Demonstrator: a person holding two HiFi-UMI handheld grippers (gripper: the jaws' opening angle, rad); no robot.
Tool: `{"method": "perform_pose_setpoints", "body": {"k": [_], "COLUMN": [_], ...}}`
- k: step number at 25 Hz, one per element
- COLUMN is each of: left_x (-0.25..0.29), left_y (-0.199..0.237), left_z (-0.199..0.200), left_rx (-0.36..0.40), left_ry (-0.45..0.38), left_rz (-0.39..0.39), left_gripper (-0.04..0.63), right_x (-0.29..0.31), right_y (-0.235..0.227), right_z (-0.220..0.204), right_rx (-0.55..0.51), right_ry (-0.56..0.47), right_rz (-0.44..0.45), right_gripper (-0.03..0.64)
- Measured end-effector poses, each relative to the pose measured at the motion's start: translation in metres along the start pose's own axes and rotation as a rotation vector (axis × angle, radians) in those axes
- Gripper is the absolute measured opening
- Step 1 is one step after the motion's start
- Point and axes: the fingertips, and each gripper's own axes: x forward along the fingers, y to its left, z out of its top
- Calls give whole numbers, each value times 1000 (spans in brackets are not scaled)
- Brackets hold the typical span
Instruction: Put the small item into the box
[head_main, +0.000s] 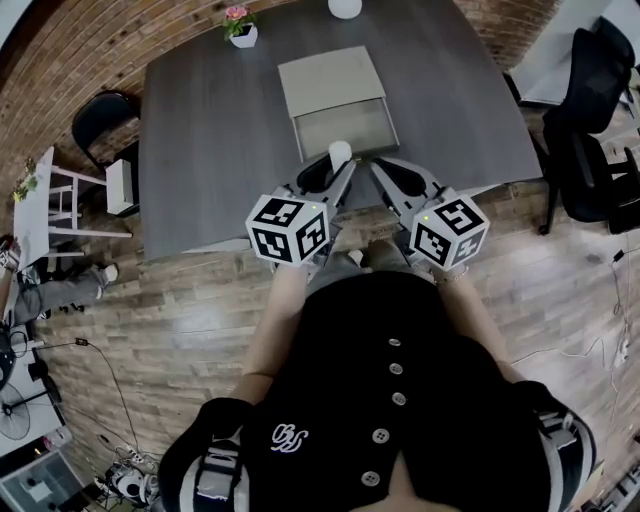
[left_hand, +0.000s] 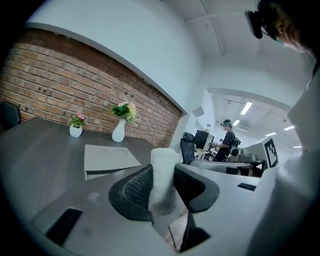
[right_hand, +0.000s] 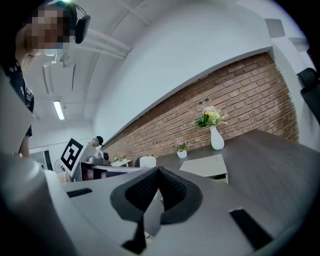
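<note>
While the small white cylindrical item (head_main: 340, 153) is clamped upright between the pads of the left claw (head_main: 333, 170), it is held over the dark grey worktop (head_main: 200, 120), just short of the open near end of the pale grey rectangular box (head_main: 335, 85). The right claw (head_main: 380, 168) is seen pressed together with nothing in it, beside the left. Pick-up is judged done. Carrying the item over the opening and releasing it are not yet done.
</note>
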Motion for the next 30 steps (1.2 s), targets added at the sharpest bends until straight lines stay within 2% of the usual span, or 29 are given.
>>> {"method": "perform_pose_setpoints", "body": {"k": [6, 11, 17, 24, 30], "left_x": [22, 31, 44, 63, 93], "left_y": [21, 26, 32, 50, 73], "left_z": [9, 18, 24, 24, 8], "left_rx": [4, 106, 202, 435, 705], "left_ry": [20, 76, 144, 303, 493], "left_rz": [23, 31, 26, 21, 40], "left_gripper": [129, 129, 129, 129, 129], "right_x": [23, 38, 51, 58, 61], "right_y": [-23, -36, -46, -58, -82], "right_z": [16, 23, 28, 26, 21], "right_rx": [-18, -65, -51, -53, -34], "right_ry": [25, 76, 81, 115, 143], "right_rz": [21, 51, 79, 76, 67], "right_gripper": [3, 3, 3, 3, 3]}}
